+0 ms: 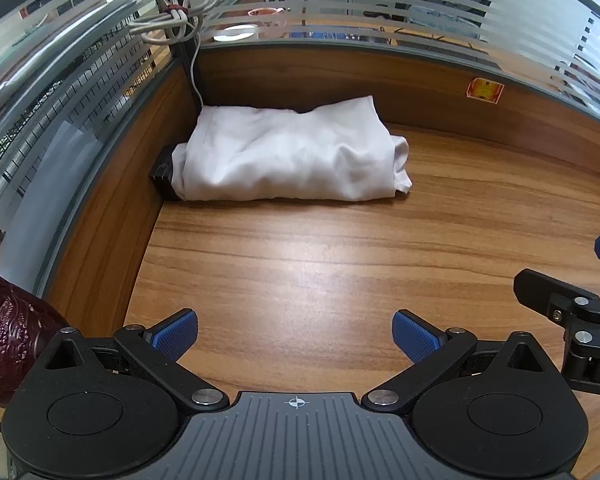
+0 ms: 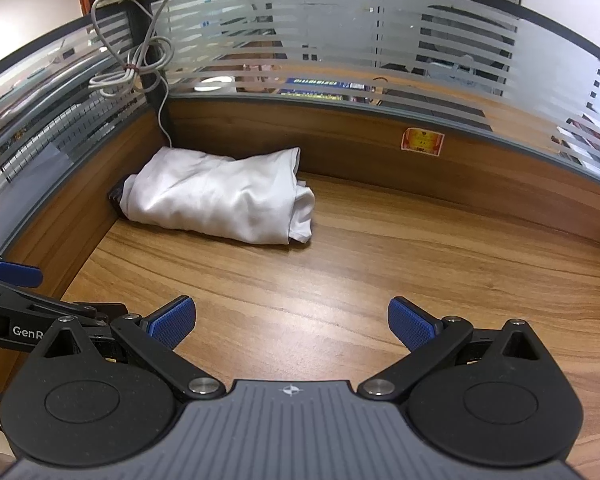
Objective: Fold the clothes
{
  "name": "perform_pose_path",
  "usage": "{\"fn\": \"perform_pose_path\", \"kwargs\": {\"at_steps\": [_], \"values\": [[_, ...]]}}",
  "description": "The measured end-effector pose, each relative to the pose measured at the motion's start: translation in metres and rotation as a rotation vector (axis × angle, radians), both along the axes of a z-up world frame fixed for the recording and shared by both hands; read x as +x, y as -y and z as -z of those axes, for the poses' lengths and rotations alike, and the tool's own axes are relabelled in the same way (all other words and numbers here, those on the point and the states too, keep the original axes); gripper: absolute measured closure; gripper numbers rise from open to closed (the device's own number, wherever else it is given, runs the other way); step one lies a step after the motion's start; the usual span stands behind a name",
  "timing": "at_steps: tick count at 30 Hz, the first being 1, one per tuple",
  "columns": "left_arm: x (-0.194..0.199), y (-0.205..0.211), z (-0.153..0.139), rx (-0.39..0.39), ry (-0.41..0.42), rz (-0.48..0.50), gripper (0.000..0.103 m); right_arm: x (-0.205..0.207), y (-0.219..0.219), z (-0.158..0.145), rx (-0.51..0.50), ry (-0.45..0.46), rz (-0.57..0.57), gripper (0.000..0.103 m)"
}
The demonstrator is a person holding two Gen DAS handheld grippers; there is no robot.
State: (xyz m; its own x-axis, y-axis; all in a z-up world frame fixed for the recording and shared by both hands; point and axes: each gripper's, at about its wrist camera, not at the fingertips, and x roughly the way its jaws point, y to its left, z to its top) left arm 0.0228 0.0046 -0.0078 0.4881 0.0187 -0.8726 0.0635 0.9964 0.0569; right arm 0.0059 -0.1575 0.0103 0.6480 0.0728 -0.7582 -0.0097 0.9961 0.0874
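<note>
Left gripper jaws wide, empty | right gripper same, alongside | white cloth bundled ahead-left in desk corner, over a black box | risk: grabbing deep snags box or cable

A black object at centre left is mostly hidden under the folded white cloth; its identity is unclear.

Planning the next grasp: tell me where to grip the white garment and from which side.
Grip the loose bunched end of the white garment at its right, coming from the open desk on the right. Its left end is jammed into the corner against the partition and a black object, and both grippers, left and right, are open.
</note>
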Motion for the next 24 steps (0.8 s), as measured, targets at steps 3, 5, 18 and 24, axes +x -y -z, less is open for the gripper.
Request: {"fn": "perform_pose_path", "kwargs": {"at_steps": [3, 5, 18, 24], "values": [[0.007, -0.002, 0.005, 0.001, -0.018, 0.001, 0.0, 0.009, -0.002, 0.004, 0.002, -0.019, -0.011, 0.0], [0.012, -0.003, 0.009, 0.002, -0.031, 0.001, 0.0, 0.016, -0.004, 0.008, 0.006, -0.035, -0.015, 0.0], [0.053, -0.013, 0.038, -0.034, -0.088, 0.034, 0.0, 0.114, 0.005, 0.066, -0.002, -0.107, -0.009, 0.0], [0.07, -0.018, 0.048, -0.021, -0.094, 0.037, 0.0, 0.181, 0.012, 0.098, 0.004, -0.138, -0.005, 0.0]]}}
